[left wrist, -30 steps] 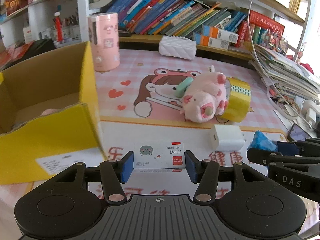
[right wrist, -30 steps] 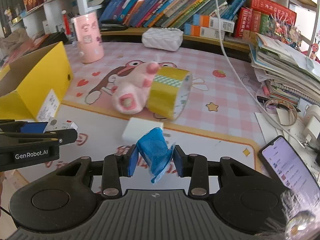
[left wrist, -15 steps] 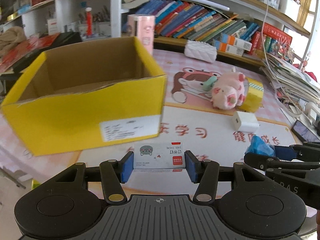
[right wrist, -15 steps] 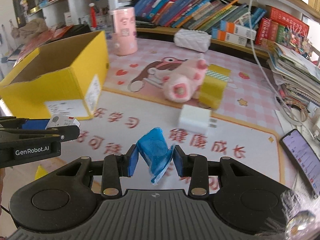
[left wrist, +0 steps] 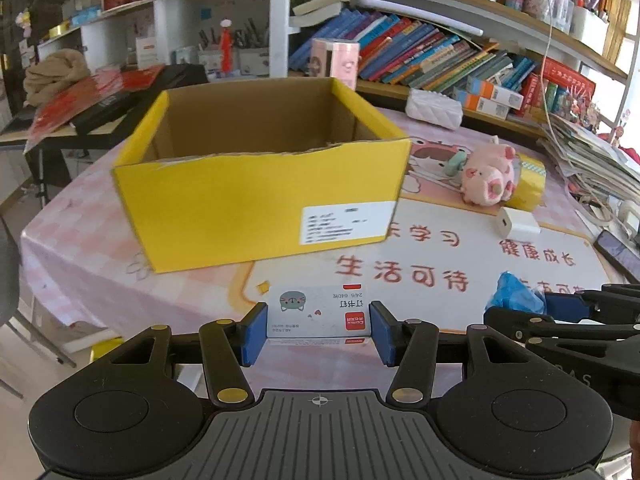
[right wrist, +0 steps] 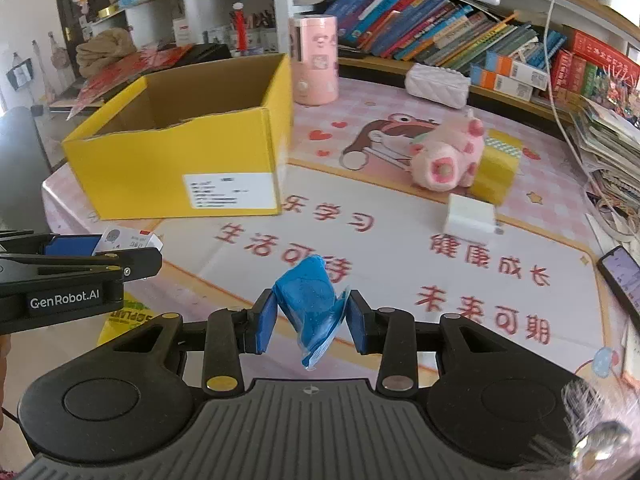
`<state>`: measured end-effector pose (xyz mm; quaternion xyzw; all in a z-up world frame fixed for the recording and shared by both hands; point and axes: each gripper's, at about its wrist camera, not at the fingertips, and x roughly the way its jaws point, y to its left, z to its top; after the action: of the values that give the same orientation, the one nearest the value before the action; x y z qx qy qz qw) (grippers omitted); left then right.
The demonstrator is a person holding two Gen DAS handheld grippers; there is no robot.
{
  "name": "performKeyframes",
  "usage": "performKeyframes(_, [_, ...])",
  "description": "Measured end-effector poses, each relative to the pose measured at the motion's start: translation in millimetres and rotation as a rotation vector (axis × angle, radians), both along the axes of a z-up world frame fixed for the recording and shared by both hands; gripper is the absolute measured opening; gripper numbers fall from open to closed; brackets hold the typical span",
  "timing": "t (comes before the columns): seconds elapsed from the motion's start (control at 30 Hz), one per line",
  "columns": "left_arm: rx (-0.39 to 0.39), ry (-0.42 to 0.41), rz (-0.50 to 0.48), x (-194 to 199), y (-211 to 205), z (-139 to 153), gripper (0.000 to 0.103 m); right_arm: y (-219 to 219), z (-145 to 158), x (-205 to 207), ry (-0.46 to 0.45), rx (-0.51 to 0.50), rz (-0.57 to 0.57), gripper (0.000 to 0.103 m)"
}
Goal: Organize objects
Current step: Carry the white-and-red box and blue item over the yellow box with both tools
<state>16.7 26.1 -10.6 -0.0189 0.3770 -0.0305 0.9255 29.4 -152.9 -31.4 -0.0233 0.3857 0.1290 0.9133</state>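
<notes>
While my left jaws (left wrist: 318,330) clamp the staple box (left wrist: 318,312) and my right jaws (right wrist: 311,318) the blue packet (right wrist: 310,300), the open yellow box (left wrist: 260,184) lies ahead on the table (left wrist: 460,256), nearer my left.

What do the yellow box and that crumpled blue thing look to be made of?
The yellow box: corrugated cardboard, matte yellow outside, raw brown inside, with a ragged torn top edge. The blue thing: probably thin plastic film, since it is crinkled and slightly glossy; it might also be a wrapper.
</notes>
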Motion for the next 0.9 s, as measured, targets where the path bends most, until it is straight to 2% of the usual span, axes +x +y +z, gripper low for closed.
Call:
performKeyframes(0.43, [-0.004,-0.047,0.045,-23,36,8,0.052,41,5,-20,-0.029,-0.004,0.045,0.035])
performKeyframes(0.9, [0.003,-0.143,0.058,-36,59,22,0.052,73,12,-25,-0.067,-0.012,0.071,0.035])
